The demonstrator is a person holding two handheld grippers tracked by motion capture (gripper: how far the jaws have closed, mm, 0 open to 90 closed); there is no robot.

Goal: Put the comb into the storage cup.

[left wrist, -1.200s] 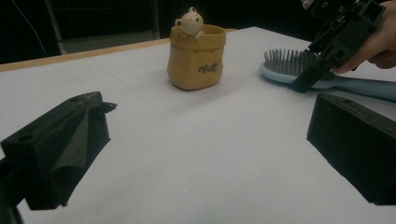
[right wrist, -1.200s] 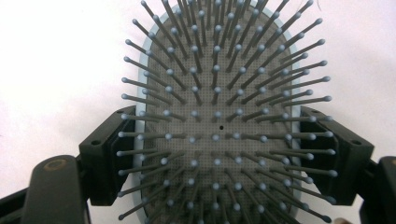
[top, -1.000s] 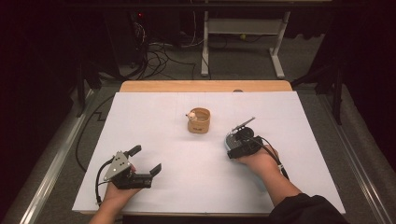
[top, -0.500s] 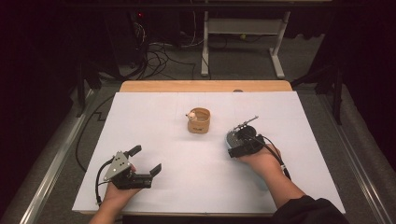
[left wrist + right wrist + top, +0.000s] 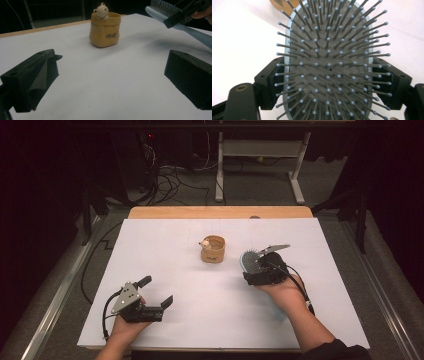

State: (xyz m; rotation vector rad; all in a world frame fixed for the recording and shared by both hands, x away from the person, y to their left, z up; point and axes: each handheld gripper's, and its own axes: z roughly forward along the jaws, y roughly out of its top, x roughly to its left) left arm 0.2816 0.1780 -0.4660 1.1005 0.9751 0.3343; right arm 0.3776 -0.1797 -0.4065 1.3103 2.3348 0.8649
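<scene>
In the high view, the right gripper (image 5: 256, 265) holds a light blue hairbrush (image 5: 248, 259) over the white table cover (image 5: 165, 250). The head of the brush is lifted and stands just beside a small yellow pouch-shaped holder (image 5: 214, 251) with a little bear figure (image 5: 204, 242) on its rim. The handle of the brush passes under the person's right hand (image 5: 282, 290). The left gripper (image 5: 156, 292) rests near the front edge, well apart from the brush, and its jaws are spread with nothing between them.

In the left gripper view, the two black jaws stand wide apart over bare white surface. The yellow holder (image 5: 105, 30) stands upright ahead, and the hairbrush (image 5: 175, 18) is at the upper right, tilted, with bristles up, clamped by the right gripper (image 5: 186, 11).

In the right gripper view, the jaws press on both sides of the hairbrush head (image 5: 329, 62), and the grey bristles point to the camera.
</scene>
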